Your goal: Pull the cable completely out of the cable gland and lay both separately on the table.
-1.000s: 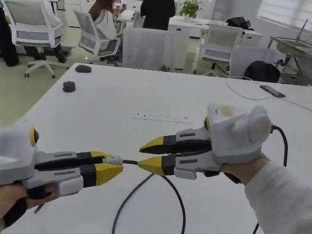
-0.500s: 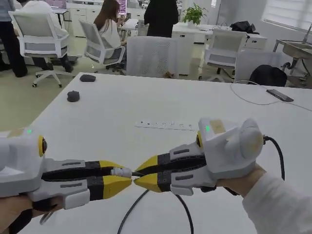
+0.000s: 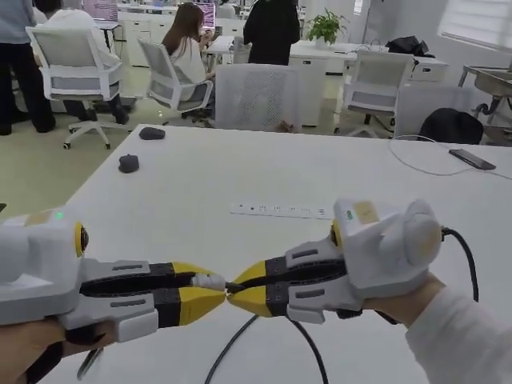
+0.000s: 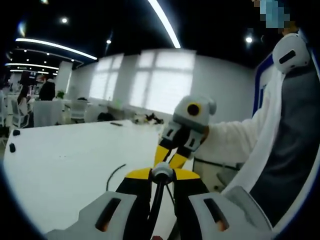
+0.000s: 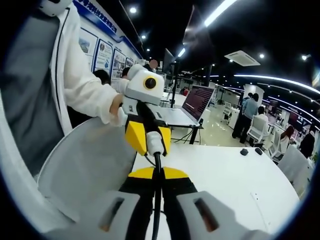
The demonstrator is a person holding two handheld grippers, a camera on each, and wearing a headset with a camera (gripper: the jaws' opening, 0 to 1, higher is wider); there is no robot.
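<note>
**Left gripper [image 3: 214,290] and right gripper [image 3: 234,294], held tip to tip above the white desk [image 3: 240,168].** The white cable gland [image 3: 210,281] is clamped between the closed fingers of the left gripper, and its end projects just past the yellow tips. The black cable [image 3: 230,346] is seen leaving the gland. It is pinched just beside the gland by the fingers of the right gripper, which are closed on it. Below the tips, two strands of the cable are seen running down to the lower edge of the head view. One second earlier the right fingers were spread apart and held clear of the left tips, with a bare length of cable exposed between them. Half a second earlier that gap was nearly gone. Now the two pairs of yellow tips are brought together and the right fingers are closed. The cable is not yet drawn out of the gland, and neither is laid on the desk.
</note>
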